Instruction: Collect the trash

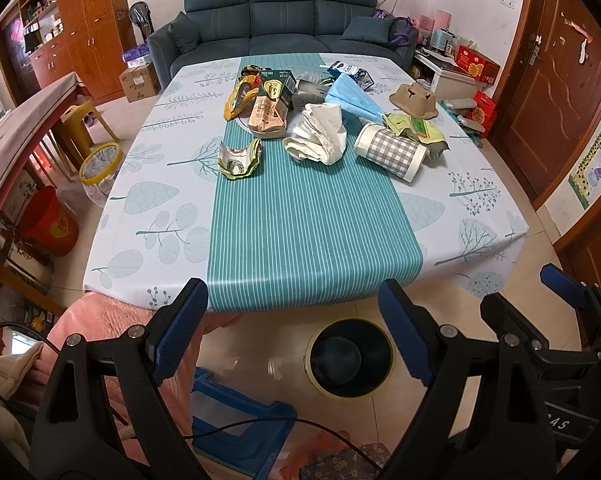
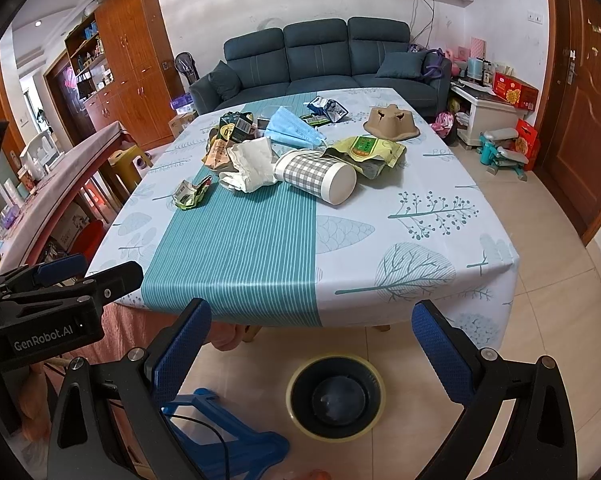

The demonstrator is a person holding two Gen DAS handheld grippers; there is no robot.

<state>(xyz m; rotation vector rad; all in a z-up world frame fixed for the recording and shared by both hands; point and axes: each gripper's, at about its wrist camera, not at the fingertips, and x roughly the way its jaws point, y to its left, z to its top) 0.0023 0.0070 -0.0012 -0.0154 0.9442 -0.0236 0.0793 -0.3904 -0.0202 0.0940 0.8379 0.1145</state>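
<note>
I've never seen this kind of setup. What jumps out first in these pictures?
A heap of trash on the far half of the leaf-patterned tablecloth: a grey-checked paper cup on its side, crumpled white tissue and a blue face mask. On the floor before the table stands a dark round bin, seen between the open left gripper and open right gripper.

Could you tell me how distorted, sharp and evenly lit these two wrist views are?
Left wrist view: strong fisheye bowing of the table edge; the trash is sharp, and the tiles around the bin show soft glare. Right wrist view: the door curves, ceiling spots flare top left, black vignette fills the corners, and the checked cup is crisp.
</note>
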